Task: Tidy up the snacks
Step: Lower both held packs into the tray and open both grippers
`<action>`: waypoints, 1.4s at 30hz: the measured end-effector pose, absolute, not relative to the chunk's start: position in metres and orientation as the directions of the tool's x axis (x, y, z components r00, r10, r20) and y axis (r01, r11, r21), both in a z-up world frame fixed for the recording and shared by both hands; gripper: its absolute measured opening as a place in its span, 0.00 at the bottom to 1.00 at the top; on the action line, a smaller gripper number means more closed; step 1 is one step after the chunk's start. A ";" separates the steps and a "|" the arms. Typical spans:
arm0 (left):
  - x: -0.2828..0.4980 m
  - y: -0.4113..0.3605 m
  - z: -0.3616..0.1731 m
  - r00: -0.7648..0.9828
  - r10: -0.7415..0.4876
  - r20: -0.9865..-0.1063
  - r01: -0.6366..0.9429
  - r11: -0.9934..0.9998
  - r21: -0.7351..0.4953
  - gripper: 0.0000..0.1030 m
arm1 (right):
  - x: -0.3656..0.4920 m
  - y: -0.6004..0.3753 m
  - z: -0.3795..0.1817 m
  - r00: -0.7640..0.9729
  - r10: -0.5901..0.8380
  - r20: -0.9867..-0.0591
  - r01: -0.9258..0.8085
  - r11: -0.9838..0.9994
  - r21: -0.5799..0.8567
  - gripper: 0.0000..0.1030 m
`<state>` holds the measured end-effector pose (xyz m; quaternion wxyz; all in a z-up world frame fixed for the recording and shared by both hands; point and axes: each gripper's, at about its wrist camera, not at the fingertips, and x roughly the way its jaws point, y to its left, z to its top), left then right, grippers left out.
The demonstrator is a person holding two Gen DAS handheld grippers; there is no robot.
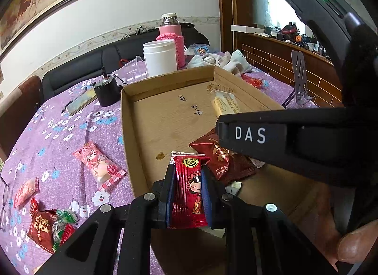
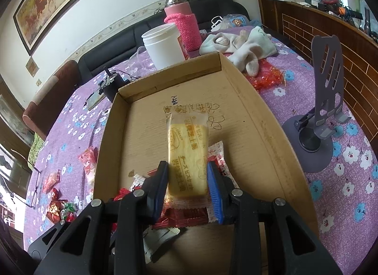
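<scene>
Left tongs [image 1: 187, 194] clamp a red candy [image 1: 189, 192], right tongs [image 2: 187, 188] grip the yellow biscuit [image 2: 186, 154]; release low inside the cardboard tray [image 2: 259, 119].

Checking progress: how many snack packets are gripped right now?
2: a red packet in the left gripper's jaws at the cardboard box's near edge, and a yellow biscuit packet in the right gripper's jaws over the box's middle.

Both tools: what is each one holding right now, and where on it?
Left tool: shut on the red candy packet, gripped across its long side edges. Right tool: shut on the yellow cheese biscuit pack, across the sides near its close end.
</scene>
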<state>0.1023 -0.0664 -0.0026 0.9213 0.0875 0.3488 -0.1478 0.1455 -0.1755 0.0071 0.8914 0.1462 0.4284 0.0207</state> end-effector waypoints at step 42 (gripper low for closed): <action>0.102 -0.066 -0.005 0.711 -0.210 -0.671 0.331 0.942 0.057 0.20 | 0.146 -0.170 0.005 0.623 0.143 -0.769 0.081 0.966 0.245 0.32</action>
